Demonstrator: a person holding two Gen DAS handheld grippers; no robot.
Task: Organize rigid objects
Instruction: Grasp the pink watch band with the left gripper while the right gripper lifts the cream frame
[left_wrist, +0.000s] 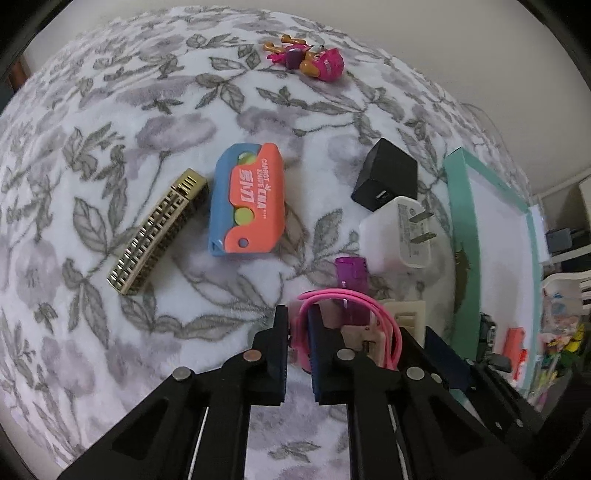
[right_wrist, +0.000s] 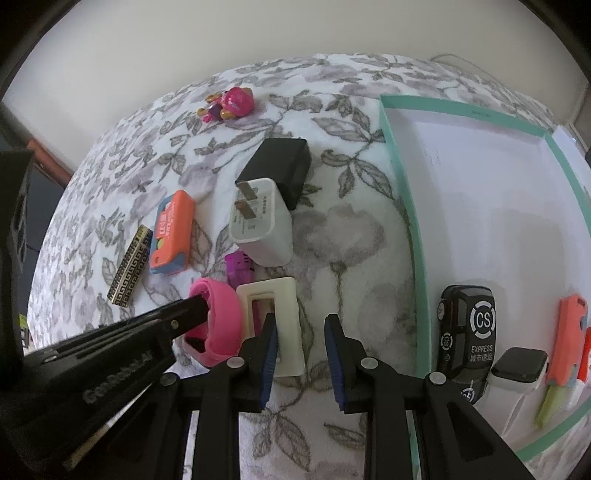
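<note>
My left gripper (left_wrist: 298, 317) is shut on the wall of a pink ring (left_wrist: 301, 332); in the right wrist view one finger reaches inside the pink ring (right_wrist: 218, 317). A cream rectangular frame (right_wrist: 273, 314) lies against the ring, with a purple lighter (right_wrist: 240, 267) behind it. My right gripper (right_wrist: 301, 332) stands open over the blanket just right of the frame, holding nothing. Further off lie a white charger (right_wrist: 260, 221), a black charger (right_wrist: 282, 162), an orange and blue toy knife (left_wrist: 247, 203), a gold patterned bar (left_wrist: 159, 236) and a pink toy figure (left_wrist: 306, 57).
A teal-rimmed box (right_wrist: 410, 221) with a white floor lies on the right. It holds a black toy car (right_wrist: 465, 332), a smartwatch (right_wrist: 517, 369) and an orange toy (right_wrist: 569, 332). All of it rests on a floral blanket (right_wrist: 351, 229). A wall stands behind.
</note>
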